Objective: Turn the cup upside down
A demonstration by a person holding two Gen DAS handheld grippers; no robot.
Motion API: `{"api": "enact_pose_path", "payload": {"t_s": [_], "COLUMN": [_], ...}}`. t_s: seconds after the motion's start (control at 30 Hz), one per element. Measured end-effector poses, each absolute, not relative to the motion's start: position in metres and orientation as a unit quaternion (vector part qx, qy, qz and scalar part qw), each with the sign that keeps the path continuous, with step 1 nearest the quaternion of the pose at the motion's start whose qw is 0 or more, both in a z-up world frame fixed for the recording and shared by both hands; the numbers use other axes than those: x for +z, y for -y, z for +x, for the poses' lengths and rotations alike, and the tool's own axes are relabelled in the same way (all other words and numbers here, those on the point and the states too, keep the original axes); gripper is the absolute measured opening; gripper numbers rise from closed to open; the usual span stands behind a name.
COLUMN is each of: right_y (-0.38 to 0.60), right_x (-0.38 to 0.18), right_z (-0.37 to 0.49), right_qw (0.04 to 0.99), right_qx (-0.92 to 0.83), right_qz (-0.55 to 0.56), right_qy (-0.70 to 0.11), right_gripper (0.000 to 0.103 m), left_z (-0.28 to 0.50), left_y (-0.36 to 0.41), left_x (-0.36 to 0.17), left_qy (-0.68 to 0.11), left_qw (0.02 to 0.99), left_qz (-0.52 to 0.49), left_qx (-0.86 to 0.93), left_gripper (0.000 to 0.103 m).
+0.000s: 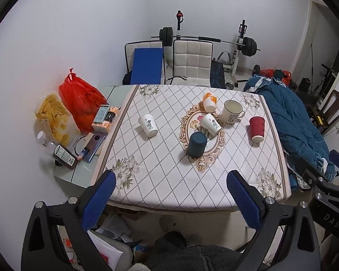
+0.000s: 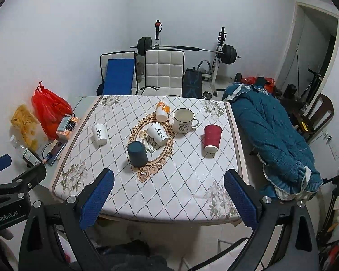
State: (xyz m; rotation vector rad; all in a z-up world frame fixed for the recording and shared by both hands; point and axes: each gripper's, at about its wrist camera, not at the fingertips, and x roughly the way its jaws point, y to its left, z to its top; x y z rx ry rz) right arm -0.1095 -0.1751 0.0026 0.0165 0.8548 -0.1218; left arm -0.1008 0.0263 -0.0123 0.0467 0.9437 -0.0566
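Several cups stand on the patterned table (image 1: pixel 169 180) (image 2: pixel 169 192). A cream mug (image 1: pixel 231 111) (image 2: pixel 184 120) marked "cup of tea" stands mouth up. A dark blue cup (image 1: pixel 197 144) (image 2: pixel 137 153), a red ribbed cup (image 1: pixel 257 128) (image 2: pixel 212 138), two white paper cups (image 1: pixel 148 124) (image 1: pixel 210 123) (image 2: pixel 99 134) (image 2: pixel 157 133) and an orange-white cup (image 1: pixel 209 102) (image 2: pixel 162 111) stand mouth down. My left gripper (image 1: pixel 171 183) and right gripper (image 2: pixel 169 180) are open and empty, held back above the table's near edge.
A red bag (image 1: pixel 81 101), a bag of chips (image 1: pixel 53 118), boxes and a phone (image 1: pixel 93 144) lie on the side surface at left. A blue coat (image 2: pixel 271 140) lies right of the table. Chairs (image 1: pixel 192 63) and a barbell rack (image 1: pixel 237 45) stand behind.
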Motion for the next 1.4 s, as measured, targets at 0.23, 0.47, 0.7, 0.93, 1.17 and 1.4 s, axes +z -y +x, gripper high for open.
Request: {"api": "enact_pose_path", "payload": {"t_s": [0.23, 0.47, 0.7, 0.93, 1.17, 1.4], "right_y": [0.174, 0.173, 0.164, 0.163, 0.165, 0.166], "right_x": [0.004, 0.004, 0.007, 0.01, 0.014, 0.015], "right_z": [-0.109, -0.108, -0.107, -0.107, -0.109, -0.11], "right_qw": [0.907, 0.907, 0.908, 0.909, 0.909, 0.909], "right_qx": [-0.059, -0.058, -0.056, -0.055, -0.053, -0.052], "right_qz": [0.008, 0.009, 0.005, 0.007, 0.01, 0.013], "right_qy": [-0.418, -0.417, -0.414, -0.414, -0.412, -0.413], "right_gripper": [0.1, 0.1, 0.1, 0.1, 0.1, 0.1], "left_z": [-0.103, -0.105, -0.105, -0.106, -0.108, -0.109], "left_y": [-0.031, -0.035, -0.037, -0.039, -0.04, -0.041], "left_x": [-0.009, -0.006, -0.005, -0.004, -0.002, -0.002], "left_qy": [-0.449, -0.444, -0.443, -0.441, -0.441, -0.441], "left_qw": [0.893, 0.896, 0.896, 0.897, 0.897, 0.897], "left_qz": [0.021, 0.019, 0.02, 0.022, 0.022, 0.022], "left_qx": [-0.022, -0.02, -0.019, -0.018, -0.019, -0.02], "left_gripper": [0.101, 0.103, 0.103, 0.103, 0.103, 0.103]}}
